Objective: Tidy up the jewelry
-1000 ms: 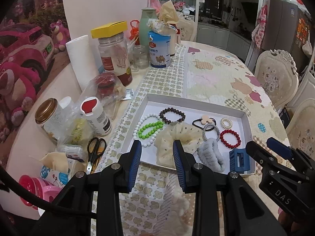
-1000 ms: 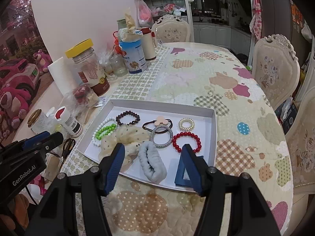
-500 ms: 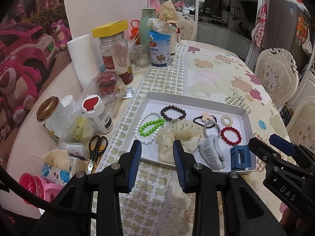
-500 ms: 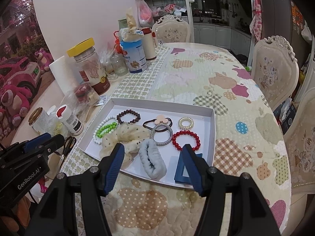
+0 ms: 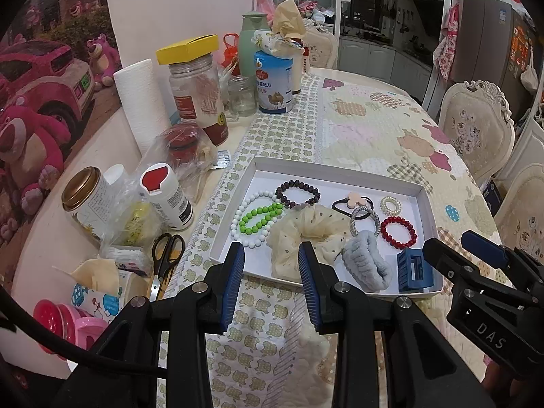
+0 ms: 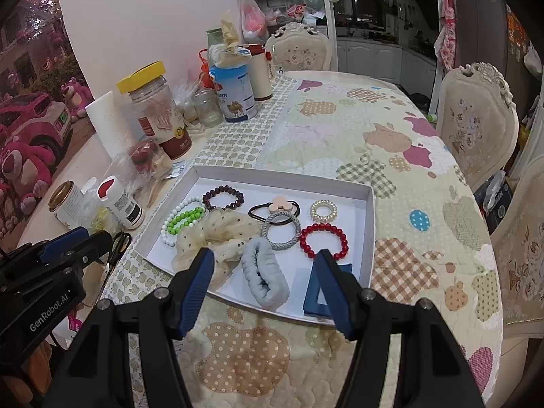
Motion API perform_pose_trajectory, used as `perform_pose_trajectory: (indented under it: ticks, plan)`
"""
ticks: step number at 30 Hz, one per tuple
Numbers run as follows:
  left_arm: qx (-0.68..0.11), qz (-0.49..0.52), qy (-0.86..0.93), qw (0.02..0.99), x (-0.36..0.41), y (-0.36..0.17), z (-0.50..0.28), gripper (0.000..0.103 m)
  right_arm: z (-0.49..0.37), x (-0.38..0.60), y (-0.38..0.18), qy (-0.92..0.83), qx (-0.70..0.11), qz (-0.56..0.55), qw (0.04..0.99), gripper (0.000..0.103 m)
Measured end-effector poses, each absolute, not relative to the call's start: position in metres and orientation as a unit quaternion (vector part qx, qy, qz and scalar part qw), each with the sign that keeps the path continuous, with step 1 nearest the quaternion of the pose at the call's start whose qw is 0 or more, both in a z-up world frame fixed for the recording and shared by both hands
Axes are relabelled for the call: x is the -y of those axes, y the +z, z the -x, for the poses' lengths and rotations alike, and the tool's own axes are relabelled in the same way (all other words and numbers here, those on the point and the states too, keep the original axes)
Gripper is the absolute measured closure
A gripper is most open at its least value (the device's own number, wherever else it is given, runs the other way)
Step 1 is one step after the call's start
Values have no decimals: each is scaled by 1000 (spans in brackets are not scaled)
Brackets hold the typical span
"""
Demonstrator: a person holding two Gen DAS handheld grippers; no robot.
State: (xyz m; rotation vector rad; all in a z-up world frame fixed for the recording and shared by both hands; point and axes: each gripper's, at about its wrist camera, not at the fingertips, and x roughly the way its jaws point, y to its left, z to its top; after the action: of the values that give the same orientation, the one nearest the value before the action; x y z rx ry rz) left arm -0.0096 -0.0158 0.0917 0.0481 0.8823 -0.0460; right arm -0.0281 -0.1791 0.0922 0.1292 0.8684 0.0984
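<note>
A yellow-lidded jar, paper towel roll, blue can and small glass jar are seen standing along the table's far left. Scissors are laid beside a red-capped white bottle. 2 cream chairs are placed at right.

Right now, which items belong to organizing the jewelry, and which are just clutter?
Job: white tray, red bead bracelet, dark bead bracelet, green bead bracelet, blue hair claw.
Clutter: scissors, paper towel roll, yellow-lidded jar, milk powder tin.
</note>
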Motion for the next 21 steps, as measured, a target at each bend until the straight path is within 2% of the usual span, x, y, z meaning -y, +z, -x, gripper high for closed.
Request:
perform_pose_trajectory:
  ticks: [21]
  plan:
    - [-431, -22, -22, 902, 15, 87, 10, 71, 29, 176, 88, 51, -425, -60, 902, 37]
